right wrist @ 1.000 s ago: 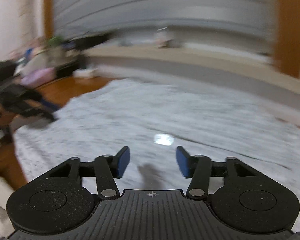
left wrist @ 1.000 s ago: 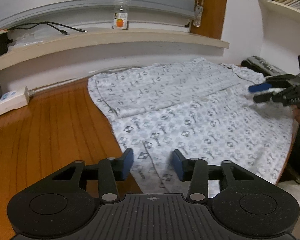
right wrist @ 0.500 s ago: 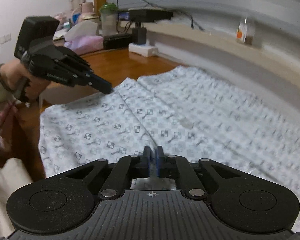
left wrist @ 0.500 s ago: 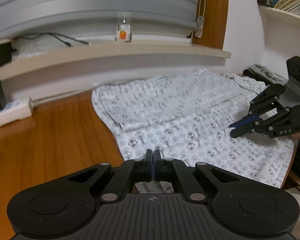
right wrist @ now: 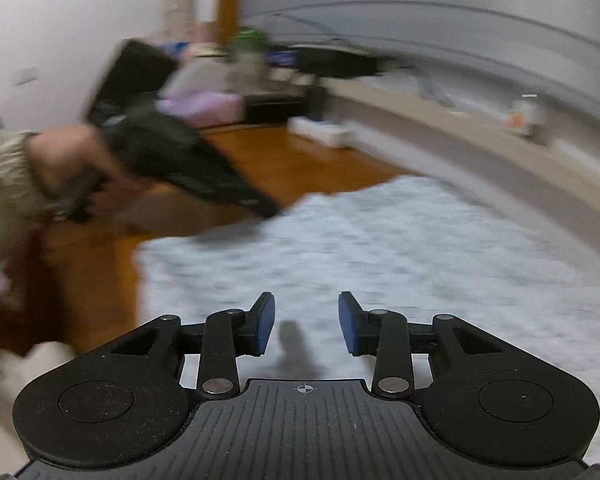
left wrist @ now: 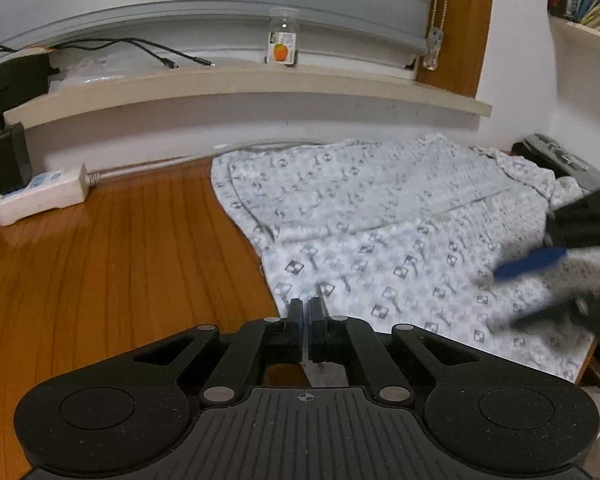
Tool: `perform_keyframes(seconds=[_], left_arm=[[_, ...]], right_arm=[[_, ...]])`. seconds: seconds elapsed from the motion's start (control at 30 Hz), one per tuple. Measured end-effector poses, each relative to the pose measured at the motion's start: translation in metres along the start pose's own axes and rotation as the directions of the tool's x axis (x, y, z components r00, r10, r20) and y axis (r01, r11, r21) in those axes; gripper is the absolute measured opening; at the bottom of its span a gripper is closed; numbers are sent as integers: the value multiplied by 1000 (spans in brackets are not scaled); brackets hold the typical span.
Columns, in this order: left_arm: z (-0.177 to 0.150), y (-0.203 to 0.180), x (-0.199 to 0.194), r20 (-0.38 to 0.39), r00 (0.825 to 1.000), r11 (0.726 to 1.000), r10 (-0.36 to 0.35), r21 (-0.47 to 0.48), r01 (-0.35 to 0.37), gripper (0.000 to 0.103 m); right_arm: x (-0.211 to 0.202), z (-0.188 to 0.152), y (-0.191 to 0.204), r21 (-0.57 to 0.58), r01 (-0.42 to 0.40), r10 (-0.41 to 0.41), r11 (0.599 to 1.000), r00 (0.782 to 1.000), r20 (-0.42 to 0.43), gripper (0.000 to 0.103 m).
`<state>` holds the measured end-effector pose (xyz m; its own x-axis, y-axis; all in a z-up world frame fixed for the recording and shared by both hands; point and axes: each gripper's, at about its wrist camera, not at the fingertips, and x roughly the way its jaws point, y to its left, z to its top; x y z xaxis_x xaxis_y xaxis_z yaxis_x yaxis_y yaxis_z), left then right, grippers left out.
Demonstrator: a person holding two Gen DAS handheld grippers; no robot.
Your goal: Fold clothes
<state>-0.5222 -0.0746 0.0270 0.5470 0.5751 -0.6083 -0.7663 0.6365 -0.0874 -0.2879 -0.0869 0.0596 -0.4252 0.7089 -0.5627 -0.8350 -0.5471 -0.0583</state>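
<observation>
Shirt (left wrist: 400, 248) lies spread flat on table (left wrist: 120, 272) ahead of both tongs — thin, limp, light. Left tongs (left wrist: 305, 312) clenched at its near hem edge; whether cloth is pinched, can't tell. Right tongs (right wrist: 306, 326) released above it — best held at hem corners.

free: bare table (left wrist: 120, 264) left of shirt (left wrist: 380, 240) | blocked: power strip (left wrist: 40, 194), ledge (left wrist: 236, 84) behind

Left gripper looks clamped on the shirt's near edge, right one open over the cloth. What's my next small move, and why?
Probably bring the right gripper down and close it on the shirt hem. Its jaws stand open above the fabric, holding nothing, while the left gripper is shut on the near edge by the wooden table. Lifting with one corner pinched would likely skew the fold.
</observation>
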Motion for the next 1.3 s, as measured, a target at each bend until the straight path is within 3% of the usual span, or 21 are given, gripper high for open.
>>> perform_keyframes(seconds=[0.2, 0.43, 0.5, 0.57, 0.67, 0.93, 1.07, 1.3], left_arm=[[-2, 4, -2, 0, 1000, 1000, -9, -16, 9, 2], [-2, 7, -2, 3, 1000, 999, -22, -38, 22, 2], [-2, 7, -3, 2, 1000, 999, -21, -43, 21, 2], [-2, 7, -5, 0, 1000, 999, -6, -51, 6, 3], [-5, 8, -19, 16, 999, 998, 33, -60, -32, 6], [-33, 6, -80, 78, 997, 994, -6, -112, 15, 9], [-41, -12, -81, 72, 994, 992, -81, -86, 87, 37], [-34, -28, -50, 60, 995, 996, -74, -42, 77, 41]], right_arm=[[4, 5, 29, -59, -62, 61, 996, 998, -21, 37], [10, 2, 45, -135, -76, 65, 988, 994, -83, 38], [13, 2, 44, -130, -88, 77, 988, 993, -92, 32], [16, 3, 41, -112, -116, 106, 987, 990, -95, 3], [12, 7, 33, -75, -117, 113, 990, 992, -58, 3], [-15, 30, 4, 6, -25, 25, 1000, 997, 72, 3], [-18, 33, -6, 30, -10, 7, 999, 996, 92, 3], [-24, 34, -11, 62, -8, 0, 998, 993, 114, 3]])
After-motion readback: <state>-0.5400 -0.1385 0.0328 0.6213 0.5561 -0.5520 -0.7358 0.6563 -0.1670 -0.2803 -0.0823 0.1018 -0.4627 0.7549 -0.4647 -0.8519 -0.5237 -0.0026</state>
